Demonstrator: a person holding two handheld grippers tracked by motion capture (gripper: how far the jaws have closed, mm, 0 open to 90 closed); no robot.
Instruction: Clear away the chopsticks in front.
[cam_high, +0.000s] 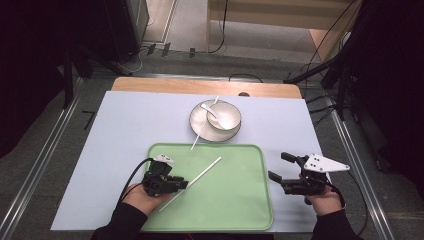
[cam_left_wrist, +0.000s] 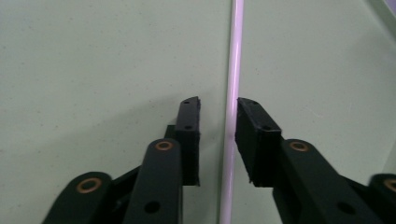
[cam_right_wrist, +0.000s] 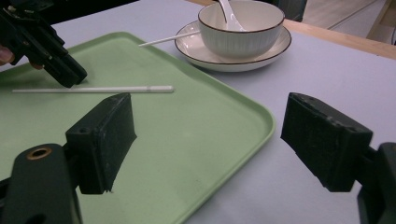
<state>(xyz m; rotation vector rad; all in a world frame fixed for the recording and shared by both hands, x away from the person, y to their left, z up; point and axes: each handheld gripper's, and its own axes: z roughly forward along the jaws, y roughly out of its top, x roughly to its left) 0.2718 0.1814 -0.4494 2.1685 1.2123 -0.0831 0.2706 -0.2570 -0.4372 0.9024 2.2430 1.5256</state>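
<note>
Chopstick (cam_high: 192, 182) on tray (cam_high: 240, 200), before bowl (cam_high: 223, 115)

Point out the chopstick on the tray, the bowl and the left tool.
chopstick (cam_high: 200, 175), high view, mid shaft.
bowl (cam_right_wrist: 240, 35), right gripper view, outer wall.
left tool (cam_left_wrist: 218, 119), left gripper view, gap between tips.

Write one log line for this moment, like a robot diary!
left hand-held gripper: open, jaws astride white chopstick lying on green tray | right hand-held gripper: open, empty | second chopstick: resting on plate
</note>
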